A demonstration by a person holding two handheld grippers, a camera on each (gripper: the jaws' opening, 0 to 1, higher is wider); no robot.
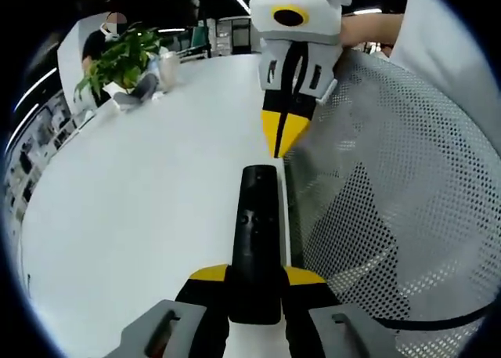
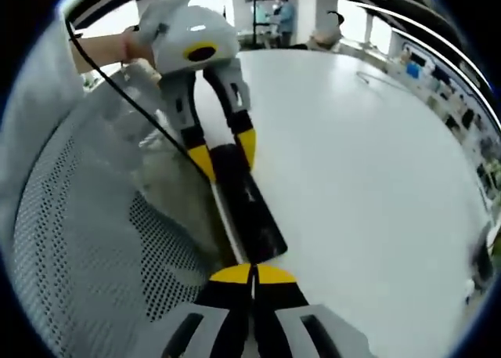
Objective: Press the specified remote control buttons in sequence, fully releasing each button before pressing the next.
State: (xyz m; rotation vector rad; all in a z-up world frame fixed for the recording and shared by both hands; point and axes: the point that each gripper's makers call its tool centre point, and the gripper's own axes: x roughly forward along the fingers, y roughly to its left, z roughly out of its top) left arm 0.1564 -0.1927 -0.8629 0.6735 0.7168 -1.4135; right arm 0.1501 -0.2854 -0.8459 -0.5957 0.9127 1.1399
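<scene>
black remote control at the table edge

your remote control (image 1: 256,240) (image 2: 249,205) is a long, slim black bar with small buttons on its top face, too small for you to read. it lies flat along the edge of the white table (image 1: 149,209) (image 2: 368,178), one end clamped between yellow jaw tips, the other end free.
</scene>
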